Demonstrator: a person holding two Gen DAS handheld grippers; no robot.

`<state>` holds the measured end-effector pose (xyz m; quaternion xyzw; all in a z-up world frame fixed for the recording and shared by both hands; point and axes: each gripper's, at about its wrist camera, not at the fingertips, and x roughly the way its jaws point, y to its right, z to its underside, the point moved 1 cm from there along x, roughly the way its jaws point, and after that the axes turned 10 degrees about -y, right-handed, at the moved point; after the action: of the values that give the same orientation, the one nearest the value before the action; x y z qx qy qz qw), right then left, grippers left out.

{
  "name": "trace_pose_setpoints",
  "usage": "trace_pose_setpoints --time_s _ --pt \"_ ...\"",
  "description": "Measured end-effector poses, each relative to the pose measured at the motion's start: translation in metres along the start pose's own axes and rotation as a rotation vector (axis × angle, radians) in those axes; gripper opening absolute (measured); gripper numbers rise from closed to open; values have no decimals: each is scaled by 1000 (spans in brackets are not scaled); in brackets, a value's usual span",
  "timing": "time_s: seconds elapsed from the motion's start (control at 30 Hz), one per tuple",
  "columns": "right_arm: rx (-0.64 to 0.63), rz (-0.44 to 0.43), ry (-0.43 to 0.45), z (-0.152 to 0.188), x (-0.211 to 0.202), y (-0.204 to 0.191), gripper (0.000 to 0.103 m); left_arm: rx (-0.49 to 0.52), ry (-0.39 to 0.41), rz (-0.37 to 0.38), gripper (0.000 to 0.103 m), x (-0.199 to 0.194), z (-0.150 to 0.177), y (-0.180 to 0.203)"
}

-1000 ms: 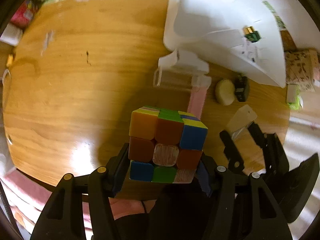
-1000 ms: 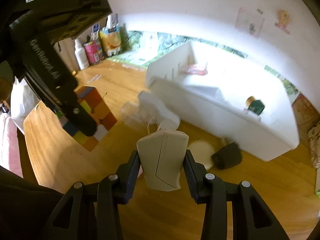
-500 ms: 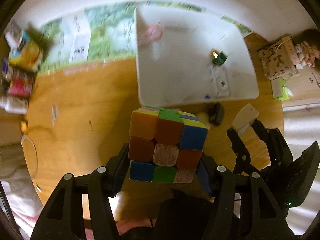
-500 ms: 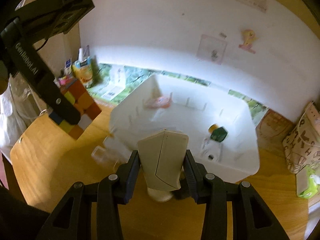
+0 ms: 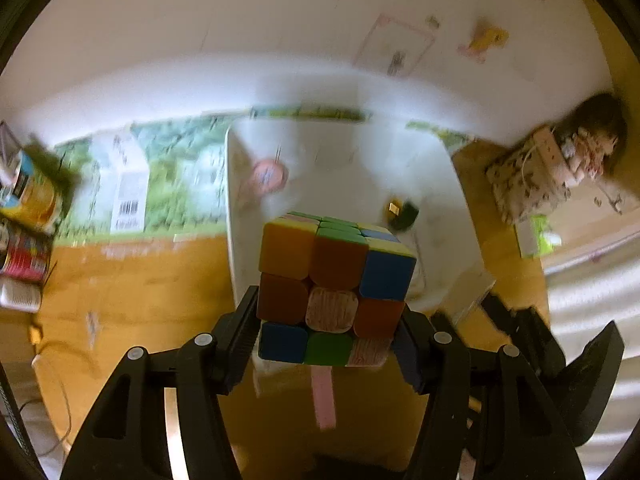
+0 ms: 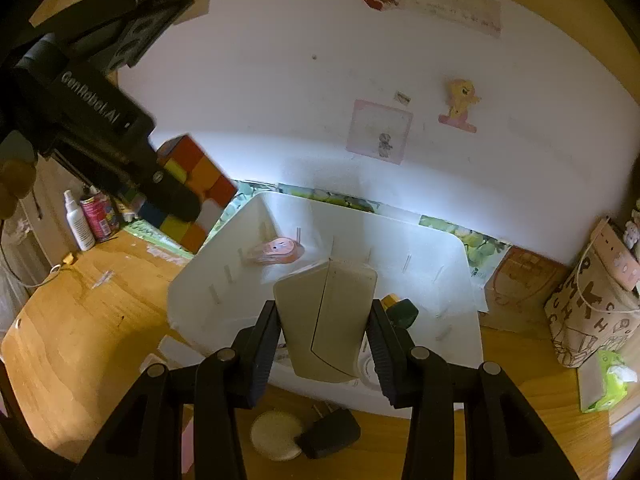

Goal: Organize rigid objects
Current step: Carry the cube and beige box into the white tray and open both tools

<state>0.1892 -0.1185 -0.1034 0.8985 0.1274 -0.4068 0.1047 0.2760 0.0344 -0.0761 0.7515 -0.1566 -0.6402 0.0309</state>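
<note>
My left gripper (image 5: pixel 328 332) is shut on a multicoloured puzzle cube (image 5: pixel 332 280) and holds it in the air above the near edge of a white bin (image 5: pixel 240 264). The cube also shows in the right wrist view (image 6: pixel 192 196), high at the left. My right gripper (image 6: pixel 324 336) is shut on a beige plastic case (image 6: pixel 326 320), raised over the front wall of the white bin (image 6: pixel 188 304). Inside the bin lie a pink round object (image 6: pixel 276 250) and a dark green and gold piece (image 6: pixel 402 310).
On the wooden table (image 6: pixel 92 328) in front of the bin lie a beige round disc (image 6: pixel 276 434) and a black plug adapter (image 6: pixel 330 432). Bottles and cans (image 6: pixel 90 220) stand at the left. A patterned bag (image 6: pixel 596 312) and a green tissue pack (image 6: pixel 608 384) stand at the right.
Both grippers have risen and tilted up with their objects still held. The bin now sits lower in both views and more of the wall shows.
</note>
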Motion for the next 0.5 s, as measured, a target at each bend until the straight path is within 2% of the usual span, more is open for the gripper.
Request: trace_pose_setpoints --time_s 0.17,0.5 --pt "30 1 -24 1 18 5 44 13 71 4 64 14 -15 3" --pt "73 4 -100 10 50 19 44 24 89 7 62 49 -26 0"
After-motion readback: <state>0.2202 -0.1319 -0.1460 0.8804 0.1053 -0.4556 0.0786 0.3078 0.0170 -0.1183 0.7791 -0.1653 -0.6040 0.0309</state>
